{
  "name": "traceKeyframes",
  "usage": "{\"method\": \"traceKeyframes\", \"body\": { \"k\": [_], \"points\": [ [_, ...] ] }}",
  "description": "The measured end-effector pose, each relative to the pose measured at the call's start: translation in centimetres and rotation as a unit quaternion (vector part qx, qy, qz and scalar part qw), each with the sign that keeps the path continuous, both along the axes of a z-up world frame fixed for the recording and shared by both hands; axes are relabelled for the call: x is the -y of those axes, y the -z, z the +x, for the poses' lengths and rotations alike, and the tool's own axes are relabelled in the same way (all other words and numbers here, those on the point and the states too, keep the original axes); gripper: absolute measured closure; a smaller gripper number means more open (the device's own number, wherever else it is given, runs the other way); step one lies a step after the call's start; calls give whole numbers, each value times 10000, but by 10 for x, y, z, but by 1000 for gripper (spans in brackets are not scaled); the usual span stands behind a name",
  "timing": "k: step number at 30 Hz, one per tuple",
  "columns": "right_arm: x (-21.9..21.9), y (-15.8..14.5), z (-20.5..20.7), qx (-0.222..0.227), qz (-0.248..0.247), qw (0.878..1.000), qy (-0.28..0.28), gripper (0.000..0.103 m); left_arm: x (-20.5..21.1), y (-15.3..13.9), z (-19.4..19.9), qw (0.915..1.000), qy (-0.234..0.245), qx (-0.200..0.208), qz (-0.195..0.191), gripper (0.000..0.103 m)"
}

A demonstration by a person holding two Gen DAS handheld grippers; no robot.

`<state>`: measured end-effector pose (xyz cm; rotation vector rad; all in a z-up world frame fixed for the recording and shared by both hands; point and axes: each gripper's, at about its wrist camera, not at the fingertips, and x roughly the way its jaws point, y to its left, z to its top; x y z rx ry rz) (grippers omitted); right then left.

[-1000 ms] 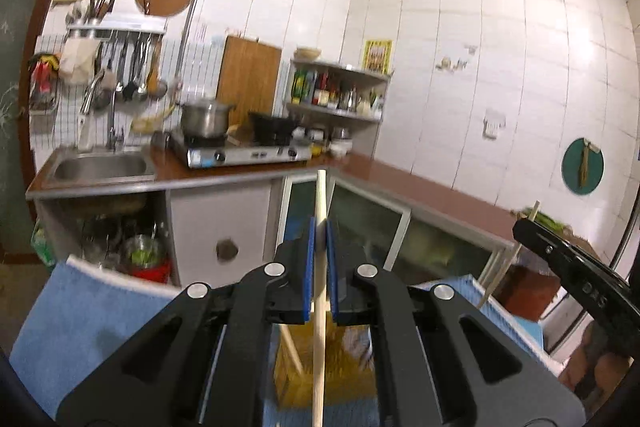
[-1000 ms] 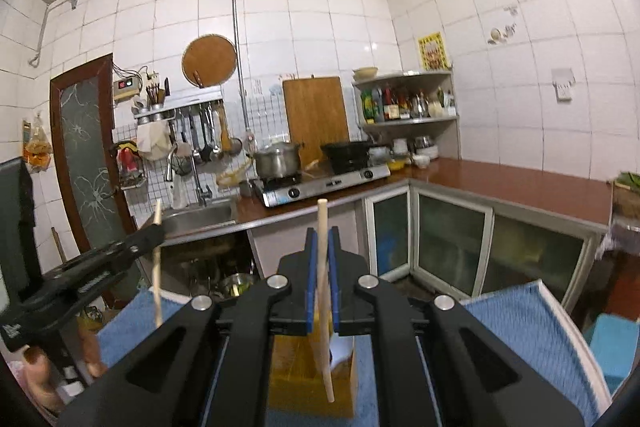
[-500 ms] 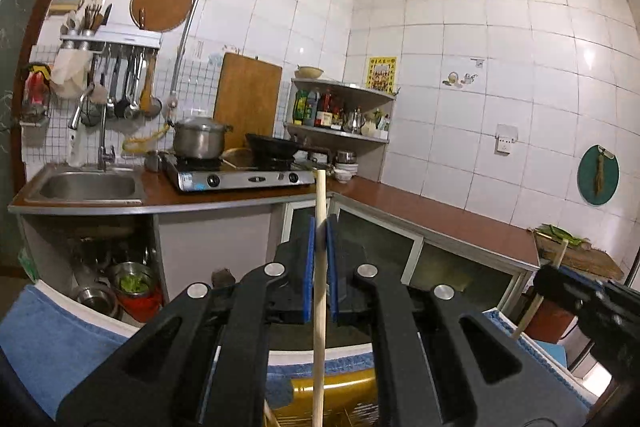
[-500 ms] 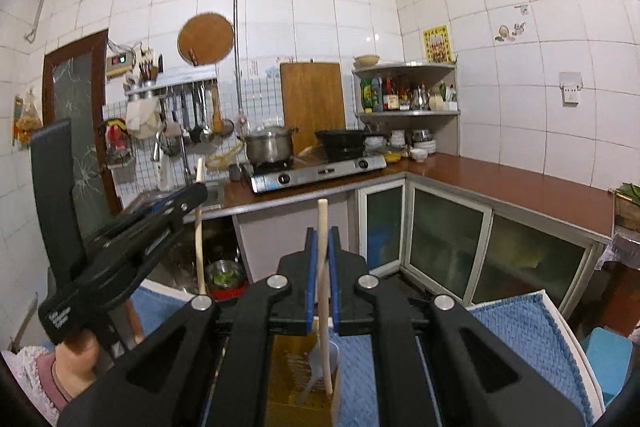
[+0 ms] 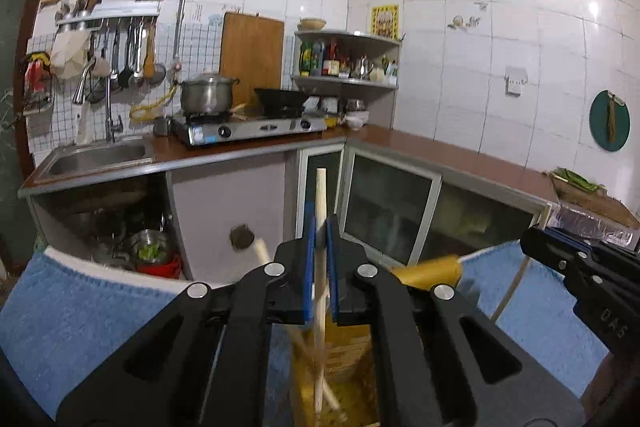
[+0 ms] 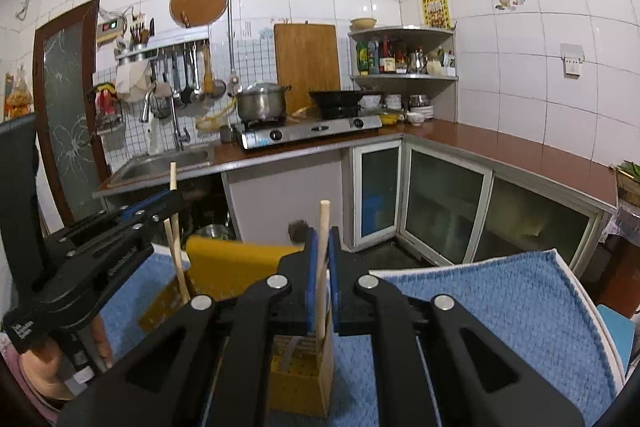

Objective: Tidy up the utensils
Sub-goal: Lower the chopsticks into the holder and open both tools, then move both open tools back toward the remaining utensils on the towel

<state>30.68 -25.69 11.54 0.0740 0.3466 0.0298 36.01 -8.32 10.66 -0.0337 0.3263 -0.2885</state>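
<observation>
My left gripper (image 5: pixel 319 227) is shut on a pale wooden chopstick (image 5: pixel 321 199) held upright; its lower end reaches into a yellow utensil holder (image 5: pixel 344 355) below. Another chopstick (image 5: pixel 261 251) leans in the holder. My right gripper (image 6: pixel 323 239) is shut on a second upright chopstick (image 6: pixel 324 223), its lower end inside the same yellow holder (image 6: pixel 240 263). The left gripper also shows in the right wrist view (image 6: pixel 170 201) with its chopstick (image 6: pixel 173 177). The right gripper shows at the right edge of the left wrist view (image 5: pixel 532 239).
The holder stands on a blue towel (image 6: pixel 500 307) over a white table edge (image 6: pixel 604 319). Beyond is a kitchen: sink (image 5: pixel 96 155), gas stove with pot (image 5: pixel 206 95), wok (image 5: pixel 282 99), corner shelf of bottles (image 5: pixel 344 61), brown counter (image 5: pixel 460 159), glass cabinet doors.
Both grippers have dropped lower over the yellow holder, and the chopsticks' lower ends now reach down into it. The left gripper's chopstick has tilted a little.
</observation>
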Motion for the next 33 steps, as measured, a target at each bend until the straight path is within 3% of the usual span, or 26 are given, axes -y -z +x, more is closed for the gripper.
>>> {"method": "traceKeyframes", "body": {
  "k": [8, 9, 10, 11, 12, 13, 19, 22, 29, 33],
  "points": [
    [-3, 12, -2, -134, 65, 9999, -48, 96, -16, 19, -13, 9992, -43, -386, 87, 97],
    [-3, 13, -4, -185, 57, 9998, -46, 96, -19, 18, -16, 9989, -23, -452, 80, 90],
    [-2, 13, -6, -242, 83, 9997, -67, 92, -20, 16, -19, 9987, -26, -498, 79, 72],
    [-1, 13, -8, -266, 112, 9996, -59, 86, -24, 14, -24, 9986, -57, -517, 72, 62],
    [1, 11, -13, -263, 167, 9995, -22, 67, -29, 11, -31, 9988, -113, -480, 38, 46],
    [2, 10, -18, -222, 196, 9996, 21, 54, -31, 8, -36, 9989, -123, -460, 12, 38],
    [2, -2, -44, -195, 96, 9997, 108, 53, -49, 0, -68, 9980, -177, -599, 126, 32],
    [2, -2, -60, -195, 5, 9997, 176, 48, -58, -3, -87, 9982, -273, -493, 217, 12],
    [1, 19, -91, -306, 104, 9992, 250, 35, -78, 0, -122, 9969, -523, -474, 350, 5],
    [-7, 39, -107, -415, -6, 9988, 277, 31, -85, 10, -131, 9942, -736, -682, 384, 5]
  ]
}}
